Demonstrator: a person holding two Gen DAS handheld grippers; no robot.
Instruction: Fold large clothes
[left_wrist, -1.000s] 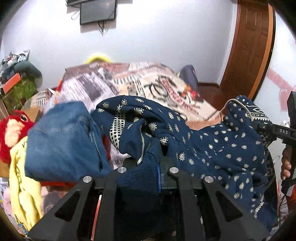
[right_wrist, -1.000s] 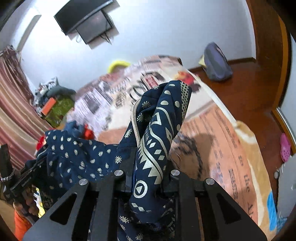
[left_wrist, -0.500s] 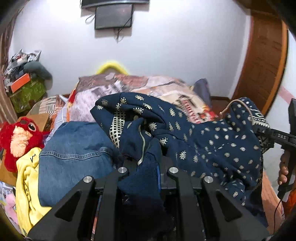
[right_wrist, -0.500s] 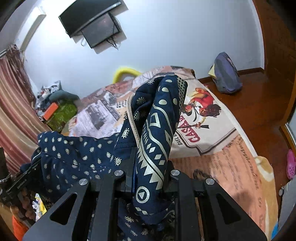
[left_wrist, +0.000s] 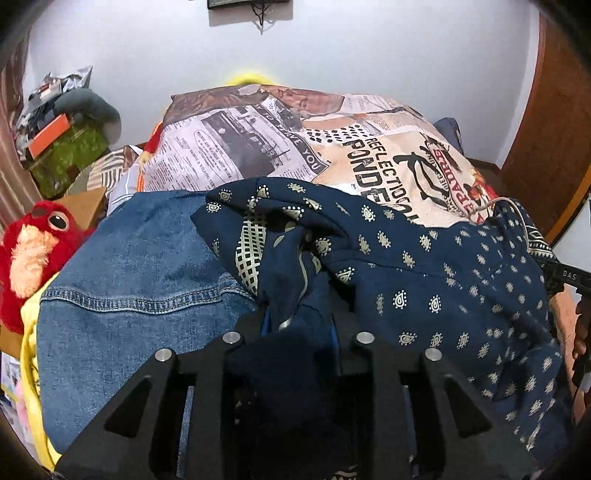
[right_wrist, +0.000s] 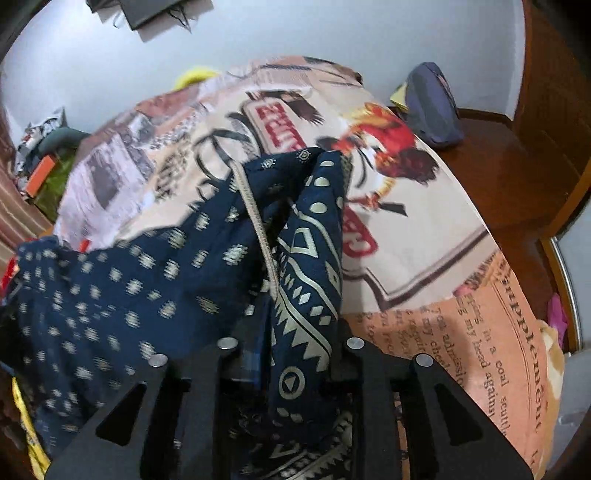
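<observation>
- Far left in the left wrist view: a fuzzy red plush toy (left_wrist: 35, 251) with a round black eye, beside a yellow cloth (left_wrist: 31, 373).
- Next along: stiff blue denim jeans (left_wrist: 140, 280), faded, with a stitched double seam across.
- Centre: thin navy garment (left_wrist: 424, 280) printed with small cream paisley drops, crumpled on the bed and partly over the denim; cream lattice panel in one fold.
- Left gripper (left_wrist: 297, 325) black and angular, jaws opening, a bunched fold of the navy cloth between them.
- Behind: newspaper-print bedsheet (left_wrist: 258, 147), readable "YOU", "REFLECTIO", "PONDE".
- Right wrist view: right gripper (right_wrist: 291, 332) with jaws opening around the cloth's geometric border of triangles and diamonds; a beige cord (right_wrist: 258, 229) running down the fold.
- Right: orange sheet panel (right_wrist: 480, 325) reading "a coal", "supplement".
</observation>
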